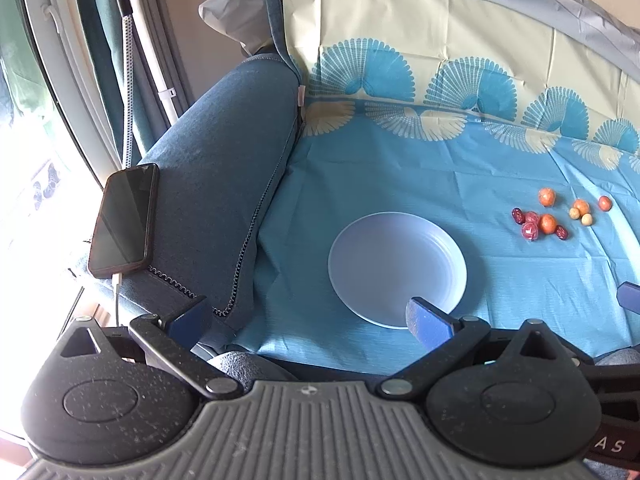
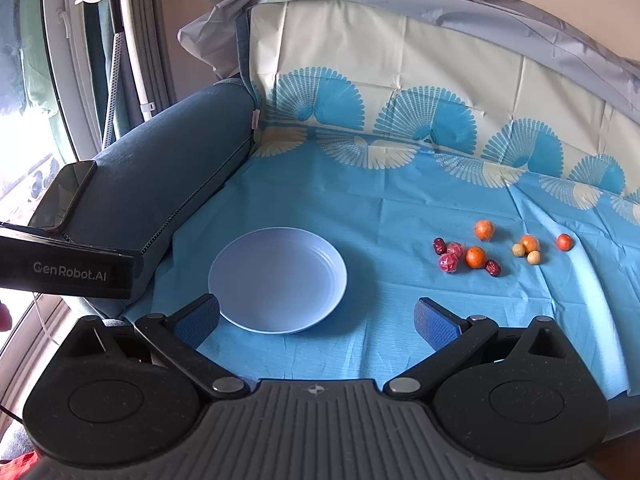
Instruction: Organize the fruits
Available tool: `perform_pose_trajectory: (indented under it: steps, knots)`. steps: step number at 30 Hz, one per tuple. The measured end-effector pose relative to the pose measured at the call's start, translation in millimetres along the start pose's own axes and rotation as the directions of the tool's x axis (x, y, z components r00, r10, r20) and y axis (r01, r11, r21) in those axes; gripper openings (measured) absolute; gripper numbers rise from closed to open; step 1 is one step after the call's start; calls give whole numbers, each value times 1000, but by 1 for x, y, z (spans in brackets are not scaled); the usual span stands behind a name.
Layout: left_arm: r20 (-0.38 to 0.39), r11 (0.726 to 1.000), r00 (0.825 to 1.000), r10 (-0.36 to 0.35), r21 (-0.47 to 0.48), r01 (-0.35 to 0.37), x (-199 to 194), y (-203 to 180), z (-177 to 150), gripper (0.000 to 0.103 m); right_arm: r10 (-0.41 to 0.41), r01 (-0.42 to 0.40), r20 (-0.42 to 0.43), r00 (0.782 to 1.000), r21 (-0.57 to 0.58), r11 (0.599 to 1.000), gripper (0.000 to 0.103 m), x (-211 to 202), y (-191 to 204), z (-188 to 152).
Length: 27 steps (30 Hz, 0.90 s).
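Both the left gripper [image 1: 308, 316] and the right gripper [image 2: 316, 320] hold their jaws wide, gripping nothing. Just beyond them, a pale plate [image 2: 240, 268] rests on the blue cloth [image 2: 384, 208]. The small fruits [image 2: 476, 257] lie clustered further right, apart from the plate.

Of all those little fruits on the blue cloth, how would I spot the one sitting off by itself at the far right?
Start at the pale blue plate on the blue cloth and look right to the scatter of small fruits. Pass the dark red dates, the pink wrapped pieces and the two beige balls. The lone orange fruit lies furthest right, touching nothing, smaller and redder than the other orange ones.
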<state>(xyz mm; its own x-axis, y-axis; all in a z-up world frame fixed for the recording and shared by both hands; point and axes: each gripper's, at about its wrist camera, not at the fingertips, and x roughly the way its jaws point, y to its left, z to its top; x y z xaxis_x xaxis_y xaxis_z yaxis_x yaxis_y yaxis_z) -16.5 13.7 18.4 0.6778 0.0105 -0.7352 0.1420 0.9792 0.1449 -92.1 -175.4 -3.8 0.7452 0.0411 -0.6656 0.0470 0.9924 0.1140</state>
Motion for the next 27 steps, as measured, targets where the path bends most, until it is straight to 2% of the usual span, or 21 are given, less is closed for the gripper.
perform_pose_trajectory:
  steps: [27]
  knots:
    - [-12,1000,1000,-8,4,8,2,0,-3,103,-3,4,-29,1000,26,1000,103,8,-3,-4]
